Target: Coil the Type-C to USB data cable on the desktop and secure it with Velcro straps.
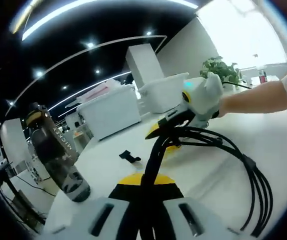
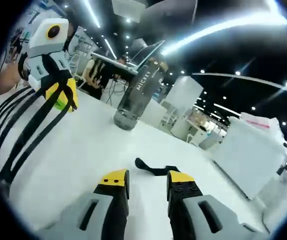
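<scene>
The black data cable [image 1: 256, 185] lies in several loops over the white desktop [image 1: 283, 135]. My left gripper [image 1: 146, 185] is shut on the gathered strands, which rise from between its yellow-tipped jaws. In the right gripper view the left gripper [image 2: 63, 97] hangs at the upper left with the cable [image 2: 18, 135] trailing down from it. A short black Velcro strap [image 1: 129, 156] lies flat on the desk. My right gripper [image 2: 147, 178] is open and empty, with the strap [image 2: 156, 168] just beyond its tips. In the left gripper view the right gripper [image 1: 164, 139] hovers by the far end of the loops.
A dark bottle [image 1: 58, 155] marked MICKEY [image 2: 136, 95] stands near the desk edge beyond the strap. White storage bins [image 1: 111, 112] [image 2: 256, 150] line the far side. A person's arm [image 1: 256, 97] reaches in behind the right gripper. A plant [image 1: 218, 67] stands farther back.
</scene>
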Demonstrator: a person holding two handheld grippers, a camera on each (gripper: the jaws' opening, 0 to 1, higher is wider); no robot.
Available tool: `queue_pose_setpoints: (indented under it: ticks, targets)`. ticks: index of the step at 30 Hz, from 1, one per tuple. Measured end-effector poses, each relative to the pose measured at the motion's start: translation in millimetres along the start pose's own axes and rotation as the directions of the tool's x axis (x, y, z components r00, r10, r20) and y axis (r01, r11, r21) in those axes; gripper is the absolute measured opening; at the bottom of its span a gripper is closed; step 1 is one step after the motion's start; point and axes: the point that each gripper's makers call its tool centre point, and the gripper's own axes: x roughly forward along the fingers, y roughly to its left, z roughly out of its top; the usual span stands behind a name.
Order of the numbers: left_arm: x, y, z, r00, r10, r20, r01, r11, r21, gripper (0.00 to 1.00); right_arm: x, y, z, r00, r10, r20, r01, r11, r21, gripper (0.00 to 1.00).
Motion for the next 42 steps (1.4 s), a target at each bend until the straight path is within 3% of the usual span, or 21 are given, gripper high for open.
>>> queue_pose_setpoints:
  ticks: [3,5,7,8,14,16,20,25,28,31,36,37,39,42]
  targets:
    - [0,4.1,-8.0,1.0,-0.003,-0.007,0.002,0.999,-0.039,0.04,17,3,1.8,1.0,0.003,-0.008,-0.004,1.0,-0.02,0.27]
    - [-1,7.0,-12.1,1.0,0.002,-0.007,-0.003,0.999,-0.053,0.04,23,1,1.9,1.0,0.001,-0.016,-0.001,1.0,-0.022,0.2]
    - [-1,7.9,-13.5,1.0,0.003,-0.007,-0.004,0.998,-0.059,0.04,26,-3,-2.3,0.999,-0.014,-0.045,0.011,0.997,-0.078,0.11]
    - [-2,8.3,-14.8,1.0,0.004,-0.009,-0.005,0.998,-0.062,0.04,26,-8,-4.2,0.998,-0.031,-0.063,0.021,0.987,-0.157,0.05]
    - [1,3.6,-10.9,1.0,-0.006,0.005,0.007,0.998,-0.058,0.04,7,-14,-10.3,0.995,-0.036,-0.089,0.029,0.997,-0.075,0.02]
    - [3,-1.3,-7.3,1.0,-0.016,0.015,0.017,0.998,-0.058,0.04,-9,-22,-14.8,0.993,-0.064,-0.103,0.058,0.997,-0.058,0.02]
    - [13,-26.8,-3.7,0.995,-0.099,0.01,0.1,0.989,-0.106,0.04,-54,-42,-31.0,0.976,-0.155,-0.156,0.147,0.987,-0.061,0.02]
    - [26,-63.5,14.0,0.985,-0.173,0.025,0.174,0.982,-0.078,0.04,-132,-48,-44.6,0.957,-0.225,-0.185,0.238,0.97,0.055,0.02]
    - [35,-105.3,32.9,0.963,-0.266,0.046,0.268,0.962,-0.053,0.04,-184,-45,-49.9,0.944,-0.266,-0.196,0.286,0.955,0.08,0.02]
    - [43,-137.1,47.6,0.947,-0.317,0.047,0.318,0.948,-0.01,0.04,-229,-29,-55.4,0.937,-0.278,-0.212,0.303,0.948,0.098,0.02]
    - [50,-197.8,71.9,0.907,-0.416,0.067,0.417,0.909,0.004,0.04,-288,1,-57.5,0.931,-0.298,-0.212,0.327,0.937,0.12,0.02]
    - [51,-203.5,74.0,0.904,-0.422,0.068,0.422,0.906,0.006,0.04,-291,5,-56.5,0.934,-0.296,-0.201,0.328,0.932,0.153,0.02]
    - [53,-218.8,79.9,0.897,-0.436,0.068,0.435,0.9,0.025,0.04,-295,23,-54.1,0.956,-0.24,-0.17,0.275,0.933,0.23,0.02]
    - [52,-229.2,86.0,0.892,-0.447,0.064,0.445,0.894,0.048,0.04,-296,28,-44.7,0.971,-0.218,-0.101,0.238,0.928,0.287,0.06]
